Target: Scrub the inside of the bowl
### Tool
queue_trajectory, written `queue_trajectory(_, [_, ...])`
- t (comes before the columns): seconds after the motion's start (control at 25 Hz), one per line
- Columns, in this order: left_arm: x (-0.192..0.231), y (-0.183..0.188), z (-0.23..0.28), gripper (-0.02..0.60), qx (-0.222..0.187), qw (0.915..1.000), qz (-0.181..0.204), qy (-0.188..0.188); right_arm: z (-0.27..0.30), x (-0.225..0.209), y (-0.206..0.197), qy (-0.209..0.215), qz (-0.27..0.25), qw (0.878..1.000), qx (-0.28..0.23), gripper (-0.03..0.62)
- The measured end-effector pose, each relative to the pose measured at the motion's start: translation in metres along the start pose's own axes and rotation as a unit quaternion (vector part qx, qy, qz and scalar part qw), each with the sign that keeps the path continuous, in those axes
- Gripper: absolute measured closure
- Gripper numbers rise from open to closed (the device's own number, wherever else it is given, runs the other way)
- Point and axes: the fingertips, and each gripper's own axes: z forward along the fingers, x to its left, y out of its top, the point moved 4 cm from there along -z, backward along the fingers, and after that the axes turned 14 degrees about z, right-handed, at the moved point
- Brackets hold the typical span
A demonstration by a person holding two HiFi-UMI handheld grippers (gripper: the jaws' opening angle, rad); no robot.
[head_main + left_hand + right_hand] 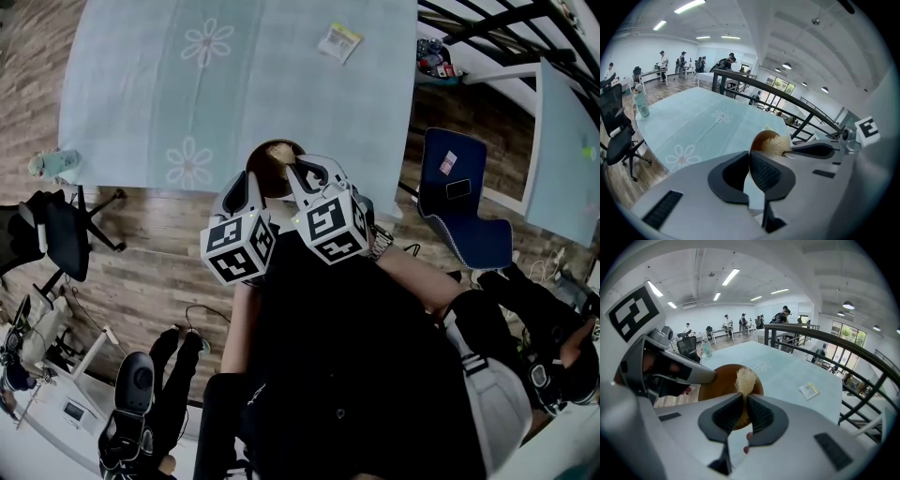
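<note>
bottle (641, 104): far left corner of table (141, 84), upright, well away from the work.
left gripper (750, 159): jaws pinched near-together on the bowl's rim, thin brown edge between the pads. Steadying role, by the look of it.
bowl (717, 380): brown, round, at the near edge of the table, between the two grippers. Opening is tipped toward the right gripper. Lifted or resting on the table: cannot tell.
scrub pad (746, 377): pale fibrous tuft, sticks out past the jaw tips, sits at the bowl's inner right side near the rim. Contact with the wall looks likely, not certain.
right gripper (744, 404): jaws narrow, clamped on the scrub pad's lower end. Just beside the left gripper.
packet (339, 41): small yellow-white one, flat on the far right of the table, not involved.
step: scrubbing stage, judged. Bowl is held, pad is at the inside, and nothing shows how much is cleaned.
next move: likely press the pad deeper against the inner wall and sweep round it. The left grip must stay firm so the bowl doesn't twist. Rim pinch is thin, so slip is the risk.
</note>
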Motion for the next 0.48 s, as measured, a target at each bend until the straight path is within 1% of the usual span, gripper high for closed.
queue_trajectory(0.28, [-0.0001, -0.0086, 0.0026, 0.557, 0.010, 0.9999, -0.001, 0.009, -0.0009, -0.0052, -0.0033, -0.003, -0.004, 1.000, 0.002, 0.556])
queue_trajectory(0.48, [0.0010, -0.0098, 0.0028, 0.558, 0.007, 0.9998, -0.011, 0.017, -0.0063, -0.0064, 0.0009, -0.008, -0.010, 1.000, -0.012, 0.556])
